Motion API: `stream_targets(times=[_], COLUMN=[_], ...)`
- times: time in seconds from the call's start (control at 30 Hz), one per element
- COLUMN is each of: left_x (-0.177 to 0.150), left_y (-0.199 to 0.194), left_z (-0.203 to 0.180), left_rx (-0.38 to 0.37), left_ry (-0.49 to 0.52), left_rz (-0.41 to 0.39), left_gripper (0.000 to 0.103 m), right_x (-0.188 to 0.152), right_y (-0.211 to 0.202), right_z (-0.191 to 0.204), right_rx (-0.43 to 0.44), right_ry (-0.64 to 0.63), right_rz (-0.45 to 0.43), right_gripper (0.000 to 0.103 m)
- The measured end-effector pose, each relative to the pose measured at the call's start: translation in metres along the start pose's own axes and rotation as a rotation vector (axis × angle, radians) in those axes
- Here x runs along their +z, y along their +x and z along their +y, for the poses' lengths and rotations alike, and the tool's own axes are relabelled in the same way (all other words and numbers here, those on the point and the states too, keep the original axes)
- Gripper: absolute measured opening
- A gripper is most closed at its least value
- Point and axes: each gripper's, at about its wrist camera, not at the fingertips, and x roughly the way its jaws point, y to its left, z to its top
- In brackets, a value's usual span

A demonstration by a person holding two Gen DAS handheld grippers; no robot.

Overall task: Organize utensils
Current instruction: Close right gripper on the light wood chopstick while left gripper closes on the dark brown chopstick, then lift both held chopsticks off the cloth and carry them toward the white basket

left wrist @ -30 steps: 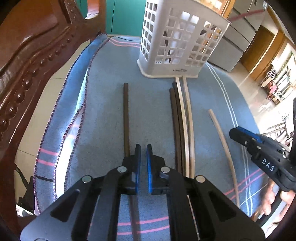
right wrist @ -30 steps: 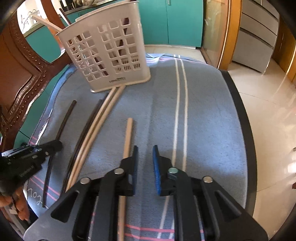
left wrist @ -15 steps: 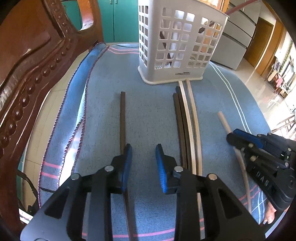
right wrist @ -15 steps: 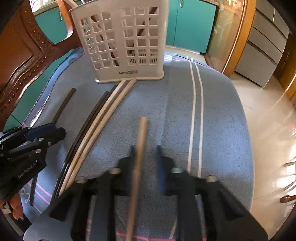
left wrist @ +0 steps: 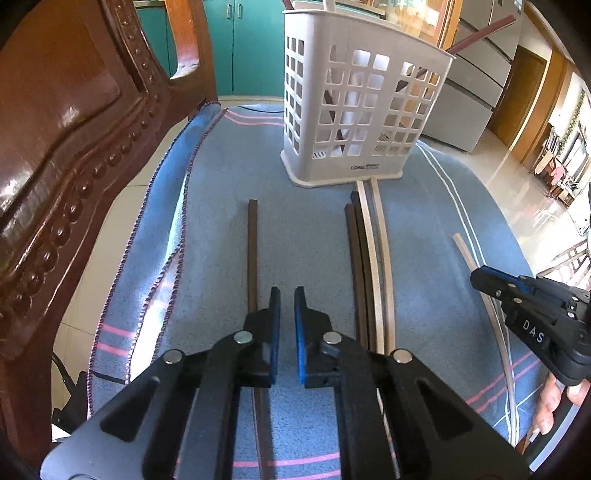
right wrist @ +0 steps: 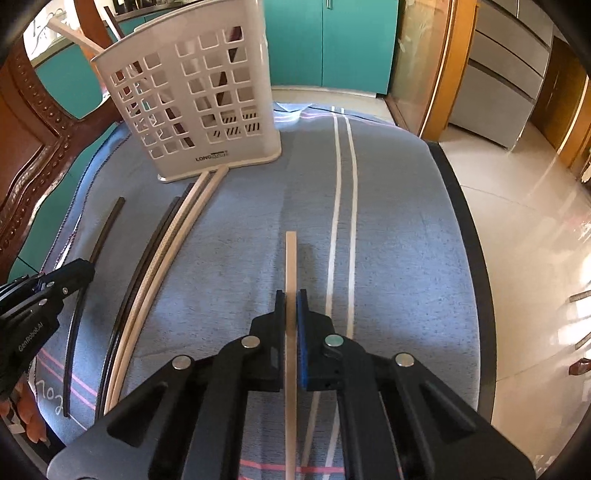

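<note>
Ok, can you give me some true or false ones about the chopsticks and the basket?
1. The right tongs are squeezing a light chopstick. True.
2. The white basket is lying on its side. False: it stands upright.
3. The cloth under everything is blue. True.
4. The basket is empty. False: a dark stick pokes out of it.
5. One lone dark chopstick lies apart from the bunch of four. True.
</note>
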Motion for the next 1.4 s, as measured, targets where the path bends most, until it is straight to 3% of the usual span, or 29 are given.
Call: stream_targets(times=[0.17, 0.37, 0.5, 0.53, 0.57, 0.93, 0.97, 1.03, 1.1, 1.4], left_x=[0.000, 0.000, 0.001, 0.001, 0.001, -0.001, -0.001, 0.000, 0.000, 0.011], left_y=[0.003, 0.007, 0.011, 0.012, 0.011, 0.018, 0.018, 0.017, 0.015, -0.042], left_z=[-0.003, -0.005, -0.006, -0.006, -0.005, -0.006, -0.007, -0.005, -0.001, 0.021], left_rx=[0.015, 0.022, 0.028, 0.030, 0.031, 0.043, 0.045, 0.021, -0.014, -0.174], left_ry=[0.004, 0.015, 0.019, 0.019, 0.019, 0.038, 0.042, 0.033, 0.004, -0.091], left_rz=[0.006, 0.016, 0.022, 0.022, 0.022, 0.034, 0.032, 0.034, 0.035, -0.177], left_gripper=[0.009, 0.012, 0.017, 0.018, 0.020, 0.032, 0.030, 0.011, 0.002, 0.001], right_x=[0.001, -0.002, -0.003, -0.002, -0.002, 0.006, 0.007, 0.007, 0.005, 0.013], right_y=[0.001, 0.007, 0.008, 0.008, 0.008, -0.026, -0.027, -0.028, -0.029, -0.057], right_z=[0.005, 0.011, 0.014, 0.014, 0.015, 0.014, 0.014, 0.015, 0.016, 0.011], right_rx=[-0.002, -0.026, -0.027, -0.013, -0.002, 0.070, 0.071, 0.072, 0.076, 0.106], right_ry=[-0.018, -0.055, -0.078, -0.079, -0.079, -0.070, -0.070, -0.070, -0.066, -0.057], right_rz=[-0.001, 0.007, 0.000, 0.001, 0.004, -0.077, -0.077, -0.076, -0.072, -0.146], right_gripper=[0.022, 0.024, 0.020, 0.009, 0.006, 0.006, 0.006, 0.006, 0.006, 0.006])
